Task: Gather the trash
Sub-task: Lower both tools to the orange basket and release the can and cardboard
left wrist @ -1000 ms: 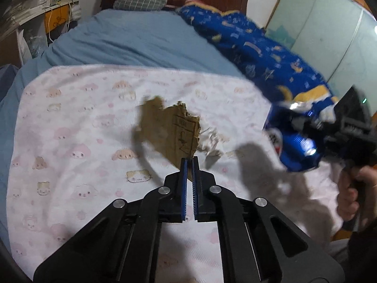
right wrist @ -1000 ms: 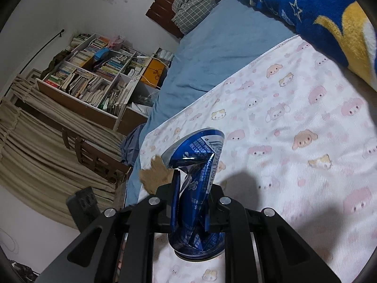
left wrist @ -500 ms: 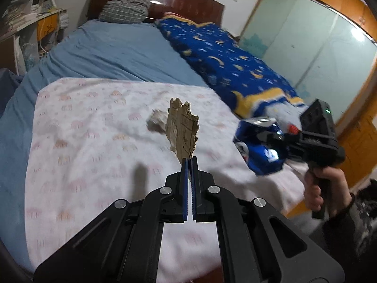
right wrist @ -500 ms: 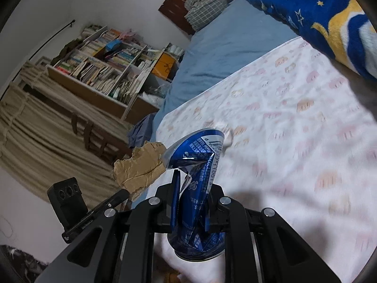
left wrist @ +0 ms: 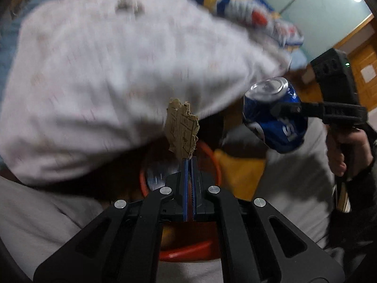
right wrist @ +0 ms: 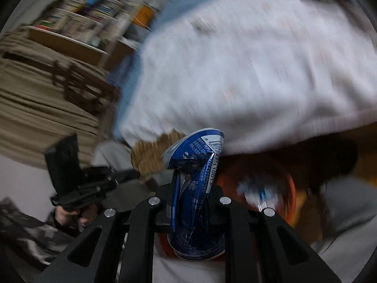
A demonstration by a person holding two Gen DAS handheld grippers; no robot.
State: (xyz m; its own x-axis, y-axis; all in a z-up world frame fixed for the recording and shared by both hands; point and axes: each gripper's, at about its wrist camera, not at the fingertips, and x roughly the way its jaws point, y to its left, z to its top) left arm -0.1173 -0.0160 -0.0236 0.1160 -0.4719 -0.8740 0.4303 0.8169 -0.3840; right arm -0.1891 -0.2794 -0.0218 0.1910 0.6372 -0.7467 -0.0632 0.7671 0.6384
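My left gripper (left wrist: 189,162) is shut on a torn brown cardboard scrap (left wrist: 182,127) and holds it above an orange-rimmed bin (left wrist: 218,167) on the floor by the bed. My right gripper (right wrist: 193,188) is shut on a crushed blue drink can (right wrist: 196,165); the can also shows in the left wrist view (left wrist: 275,115), to the right of the bin. The bin (right wrist: 291,188) lies just right of the can in the right wrist view, with something silvery and blue inside (right wrist: 259,194). The cardboard (right wrist: 148,155) shows blurred left of the can.
The bed with its white patterned cover (left wrist: 117,59) fills the upper view, with a small brown scrap (left wrist: 128,6) left on it. A blue blanket (left wrist: 235,2) lies at the far side. Grey trouser legs (left wrist: 294,188) flank the bin. Bookshelves (right wrist: 89,11) and a chair (right wrist: 82,87) stand left.
Both grippers have swung off the bed top and down toward the floor, carrying the cardboard and the can. The orange bin has come into view under them.
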